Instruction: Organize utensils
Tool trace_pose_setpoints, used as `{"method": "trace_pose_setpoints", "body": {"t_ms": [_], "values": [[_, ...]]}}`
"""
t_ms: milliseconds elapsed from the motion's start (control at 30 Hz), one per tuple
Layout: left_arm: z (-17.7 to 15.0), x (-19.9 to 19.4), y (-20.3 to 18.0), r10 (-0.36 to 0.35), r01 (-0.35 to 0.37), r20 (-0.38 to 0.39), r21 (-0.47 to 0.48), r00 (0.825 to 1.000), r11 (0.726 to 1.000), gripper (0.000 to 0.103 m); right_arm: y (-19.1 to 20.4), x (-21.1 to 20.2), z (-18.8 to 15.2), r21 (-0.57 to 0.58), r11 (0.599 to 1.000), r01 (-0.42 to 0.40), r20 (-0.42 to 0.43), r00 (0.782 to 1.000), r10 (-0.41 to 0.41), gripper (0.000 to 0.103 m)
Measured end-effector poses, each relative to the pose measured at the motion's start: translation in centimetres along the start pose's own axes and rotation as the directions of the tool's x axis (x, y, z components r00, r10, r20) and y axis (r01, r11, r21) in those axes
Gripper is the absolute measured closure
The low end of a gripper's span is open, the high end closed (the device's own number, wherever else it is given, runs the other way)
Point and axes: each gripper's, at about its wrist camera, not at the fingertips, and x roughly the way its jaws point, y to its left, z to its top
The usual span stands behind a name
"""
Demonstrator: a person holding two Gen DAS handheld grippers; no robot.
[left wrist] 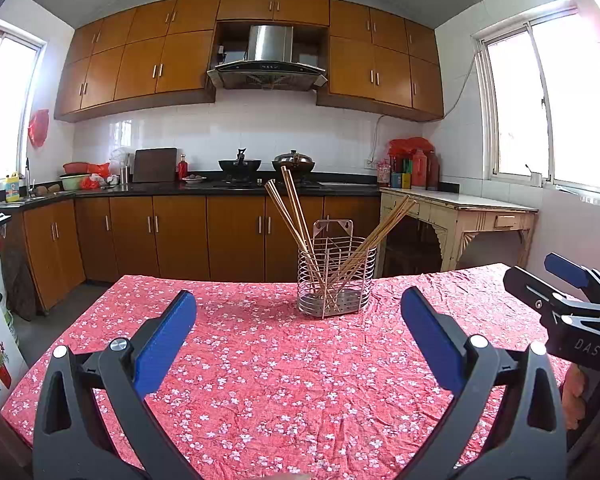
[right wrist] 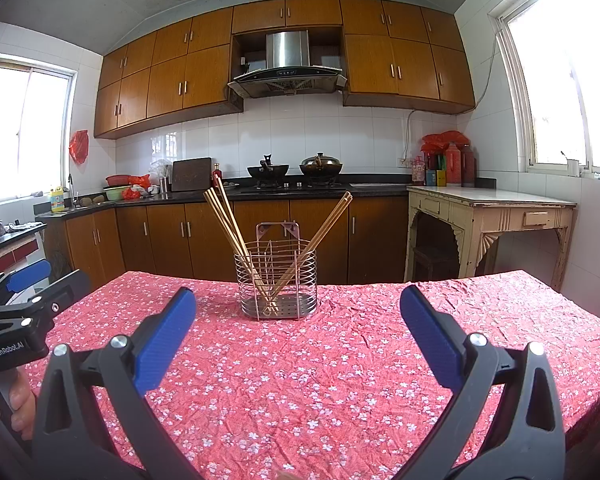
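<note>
Both hand-held grippers hover low over the table with nothing between their fingers. Seen from its own camera, the left gripper (left wrist: 298,320) has its blue pads spread wide, one at 8 o'clock and one at 4 o'clock of the view. The right gripper (right wrist: 298,320) is spread just as wide in its own view. Each shows in the other's camera: the right one at 3 o'clock of the left view, the left one at 9 o'clock of the right view, where a hand (right wrist: 18,404) wraps its grip.

Under them lies a red floral tablecloth (left wrist: 268,392), wrinkled, covering the table.

Further out, near the far edge of the cloth at 12 o'clock, stands a wire utensil holder (left wrist: 335,282), upright, well apart from both grippers. Wooden chopsticks (left wrist: 290,216) stand in it: one bunch leans toward 11 o'clock, another toward 1 o'clock, crossing low inside the basket.

Beyond the table runs a dark counter over brown cabinets (left wrist: 180,236), with two woks (left wrist: 240,165) on the stove and a range hood (left wrist: 268,68) above. At 2 o'clock stands a worn cream side table (left wrist: 460,216).
</note>
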Motion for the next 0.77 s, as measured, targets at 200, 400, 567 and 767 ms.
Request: {"method": "trace_pose_setpoints", "body": {"t_ms": [200, 400, 567, 767], "values": [[0.01, 0.01, -0.02, 0.009, -0.009, 0.001, -0.006, 1.000, 1.000, 0.002, 0.04, 0.14, -0.09, 0.001, 1.000, 0.000, -0.002, 1.000, 0.000, 0.004], [0.08, 0.03, -0.09, 0.009, -0.009, 0.000, -0.008, 1.000, 1.000, 0.002, 0.17, 0.14, -0.12, 0.002, 1.000, 0.001, -0.002, 1.000, -0.001, 0.004], [0.10, 0.03, -0.09, 0.008, -0.008, 0.000, -0.009, 1.000, 1.000, 0.002, 0.11, 0.16, -0.11, 0.002, 1.000, 0.000, 0.000, 1.000, 0.000, 0.004], [0.24, 0.06, -0.05, 0.000, 0.000, -0.003, -0.013, 1.000, 1.000, 0.002, 0.21, 0.16, -0.14, 0.002, 1.000, 0.001, -0.001, 1.000, -0.001, 0.004]]}}
